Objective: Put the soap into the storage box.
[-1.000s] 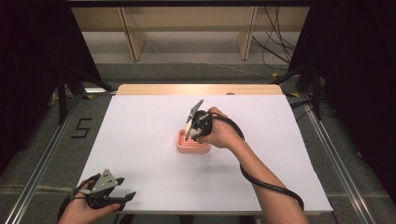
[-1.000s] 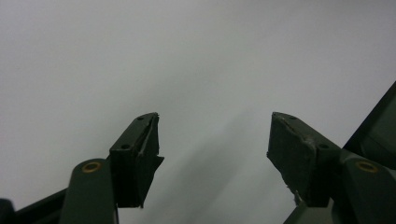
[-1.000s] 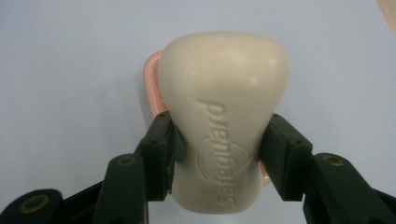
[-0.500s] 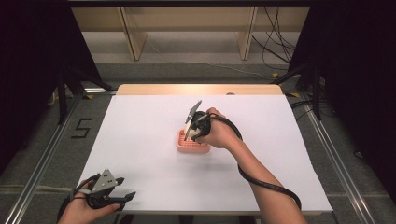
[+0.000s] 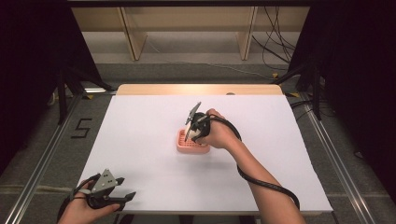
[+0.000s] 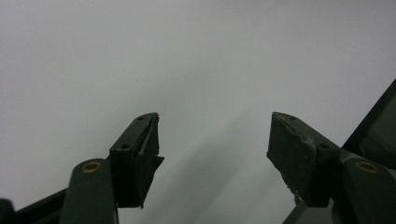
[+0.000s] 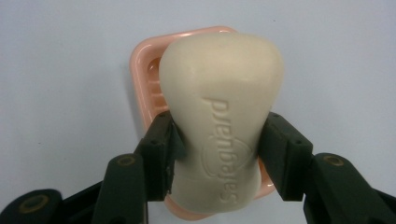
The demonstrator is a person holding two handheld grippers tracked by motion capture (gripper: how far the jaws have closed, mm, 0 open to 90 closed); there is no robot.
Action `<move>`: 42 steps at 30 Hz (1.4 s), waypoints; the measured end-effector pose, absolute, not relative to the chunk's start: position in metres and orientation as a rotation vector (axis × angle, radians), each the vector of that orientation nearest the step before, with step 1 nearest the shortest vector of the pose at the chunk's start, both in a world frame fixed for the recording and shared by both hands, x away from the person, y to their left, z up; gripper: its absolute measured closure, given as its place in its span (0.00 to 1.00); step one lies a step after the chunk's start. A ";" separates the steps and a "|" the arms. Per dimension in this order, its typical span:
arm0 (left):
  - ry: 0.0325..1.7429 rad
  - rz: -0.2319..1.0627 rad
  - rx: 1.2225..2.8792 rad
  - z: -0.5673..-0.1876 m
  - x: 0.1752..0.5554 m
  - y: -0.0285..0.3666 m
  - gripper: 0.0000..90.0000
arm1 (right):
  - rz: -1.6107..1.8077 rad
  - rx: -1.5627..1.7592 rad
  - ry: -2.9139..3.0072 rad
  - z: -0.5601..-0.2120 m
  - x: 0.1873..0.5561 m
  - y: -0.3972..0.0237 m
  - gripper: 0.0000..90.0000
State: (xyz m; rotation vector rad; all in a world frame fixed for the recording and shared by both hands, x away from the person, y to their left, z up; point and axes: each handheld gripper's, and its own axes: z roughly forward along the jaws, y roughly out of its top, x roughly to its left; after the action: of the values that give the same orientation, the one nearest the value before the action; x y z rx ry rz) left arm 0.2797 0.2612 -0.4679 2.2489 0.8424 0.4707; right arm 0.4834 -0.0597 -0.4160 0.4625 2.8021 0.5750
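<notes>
Barely anything has shifted over the last second: the right gripper (image 5: 190, 134) hangs over the same spot at the middle of the white table (image 5: 140, 140), the left gripper (image 5: 122, 189) sits parked at the near left corner as before.

And here's the grip: the right gripper's jaws are clamped on the waist of a cream, rounded bar of soap (image 7: 223, 126), brand lettering pressed into its face, held right above the pink ribbed plastic soap dish (image 7: 142, 70). The left gripper's jaws stand wide apart on nothing, bare table between them.

The risk, as I read it: soap is slick and this bar tapers, so a squeeze on that curved waist could squirt it out forward. Lower it off-centre and an end may catch the dish rim and tip the light dish.

The right gripper view gives the lettering and the exact pinch points; the high view, where the hand covers much of the bar, gives the dish's place on the table instead.
</notes>
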 end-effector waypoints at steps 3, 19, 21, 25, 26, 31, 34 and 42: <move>0.843 0.469 2.248 -0.468 0.280 0.261 0.37 | 0.561 0.463 2.816 -0.419 0.484 -0.059 0.56; 0.843 0.468 2.248 -0.468 0.280 0.261 0.37 | 0.554 0.453 2.826 -0.427 0.486 -0.056 0.56; 0.843 0.469 2.247 -0.468 0.280 0.261 0.37 | 0.541 0.457 2.815 -0.428 0.486 -0.055 0.56; 0.843 0.466 2.249 -0.468 0.280 0.261 0.37 | 0.554 0.445 2.808 -0.430 0.486 -0.055 0.56; 0.842 0.466 2.249 -0.468 0.280 0.261 0.37 | 0.553 0.445 2.805 -0.430 0.486 -0.054 0.56; 0.842 0.462 2.250 -0.468 0.280 0.261 0.37 | 0.546 0.441 2.806 -0.434 0.488 -0.053 0.56; 0.841 0.462 2.250 -0.468 0.280 0.261 0.37 | 0.542 0.447 2.817 -0.436 0.488 -0.052 0.55; 0.842 0.465 2.246 -0.468 0.280 0.261 0.37 | 0.583 0.458 2.801 -0.428 0.485 -0.055 0.54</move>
State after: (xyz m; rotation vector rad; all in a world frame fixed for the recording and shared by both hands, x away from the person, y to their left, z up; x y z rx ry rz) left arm 0.2797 0.2610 -0.4683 2.2459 0.8423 0.4645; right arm 0.4854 -0.0549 -0.4278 0.4575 2.8009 0.5832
